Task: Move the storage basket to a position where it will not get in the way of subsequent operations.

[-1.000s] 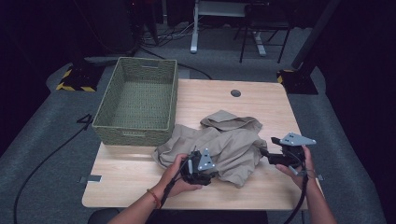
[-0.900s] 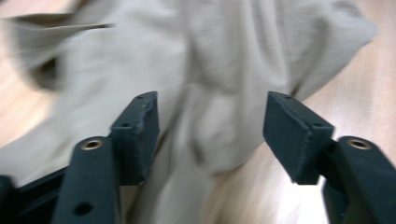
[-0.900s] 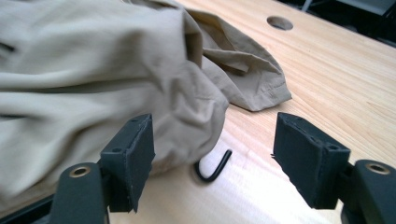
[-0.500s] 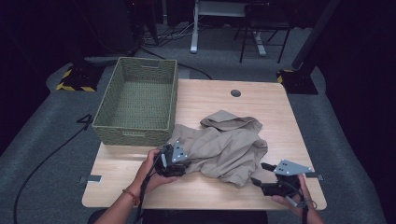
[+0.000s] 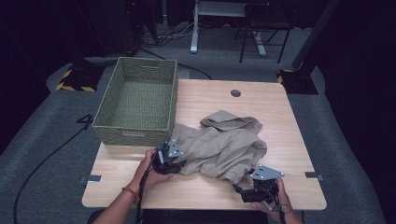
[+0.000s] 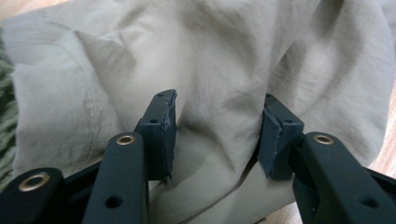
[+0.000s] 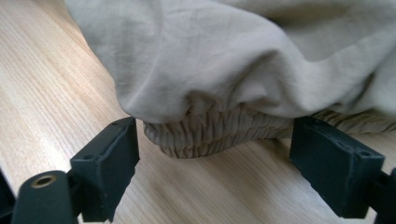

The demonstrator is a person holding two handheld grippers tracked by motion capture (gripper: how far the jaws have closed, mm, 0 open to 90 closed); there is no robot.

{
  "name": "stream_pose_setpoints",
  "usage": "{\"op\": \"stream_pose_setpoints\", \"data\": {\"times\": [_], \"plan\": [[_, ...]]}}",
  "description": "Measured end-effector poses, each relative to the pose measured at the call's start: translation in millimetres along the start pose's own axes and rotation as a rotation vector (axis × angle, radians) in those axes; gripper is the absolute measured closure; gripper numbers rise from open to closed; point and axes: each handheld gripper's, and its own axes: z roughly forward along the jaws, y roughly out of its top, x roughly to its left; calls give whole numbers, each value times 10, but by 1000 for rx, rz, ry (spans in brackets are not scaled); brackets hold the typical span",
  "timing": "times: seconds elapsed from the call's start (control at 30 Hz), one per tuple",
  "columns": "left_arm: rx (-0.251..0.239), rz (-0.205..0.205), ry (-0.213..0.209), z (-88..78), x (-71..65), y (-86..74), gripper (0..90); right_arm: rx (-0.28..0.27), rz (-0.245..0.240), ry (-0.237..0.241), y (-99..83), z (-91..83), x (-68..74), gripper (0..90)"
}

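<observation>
Garment (image 5: 219, 149) lies on desk (image 5: 285, 116) between left gripper (image 5: 173, 160) and right gripper (image 5: 240, 190) jaws; basket (image 5: 140, 100) behind left jaws.

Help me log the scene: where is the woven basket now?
In the high view, the woven basket stands at the table's far left corner, beside the crumpled beige garment.

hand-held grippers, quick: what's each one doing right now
Left hand-held gripper: closing round a fold of the beige garment, not clamped.
Right hand-held gripper: open, jaws astride the garment's elastic band.
</observation>
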Motion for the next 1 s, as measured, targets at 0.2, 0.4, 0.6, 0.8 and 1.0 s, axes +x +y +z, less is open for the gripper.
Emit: {"op": "stream_pose_setpoints", "data": {"times": [0.2, 0.4, 0.6, 0.8, 1.0], "plan": [[-10, 7, -19, 0, -25, -10, 641, -4, 11, -65, 5, 57, -80, 403], [4, 2, -8, -7, -49, -7, 722, -37, 73, -156, -93, -128, -390, 770], [19, -13, -43, -35, -62, -18, 780, -136, 194, -314, -216, -477, -929, 821], [29, 23, -138, -74, -389, 4, 780, -191, 206, -248, -170, -547, -951, 490], [26, 104, -217, -67, -761, 65, 745, -166, 142, -159, -15, -315, -781, 282]]}}
